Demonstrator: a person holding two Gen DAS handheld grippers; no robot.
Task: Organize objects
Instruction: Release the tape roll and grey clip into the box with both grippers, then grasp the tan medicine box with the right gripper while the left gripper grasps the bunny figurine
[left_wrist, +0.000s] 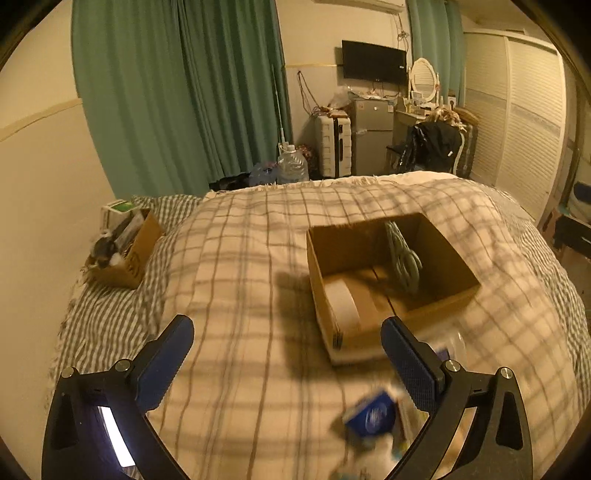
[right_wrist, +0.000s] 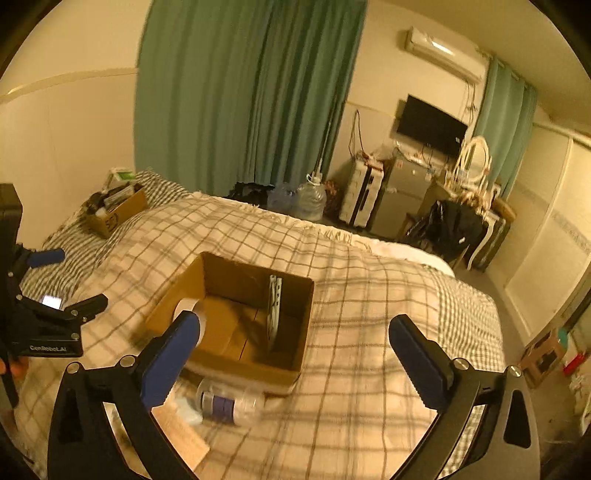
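An open brown cardboard box sits mid-bed on the cream plaid blanket, holding a white tape roll against one wall and a pale perforated strip leaning upright. A clear plastic bottle with a purple label lies just beside its near edge. The left gripper and right gripper both gape wide, empty, over bare blanket.

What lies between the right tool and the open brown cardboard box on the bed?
A clear plastic bottle lies on its side on the checked blanket, shown in the right wrist view.
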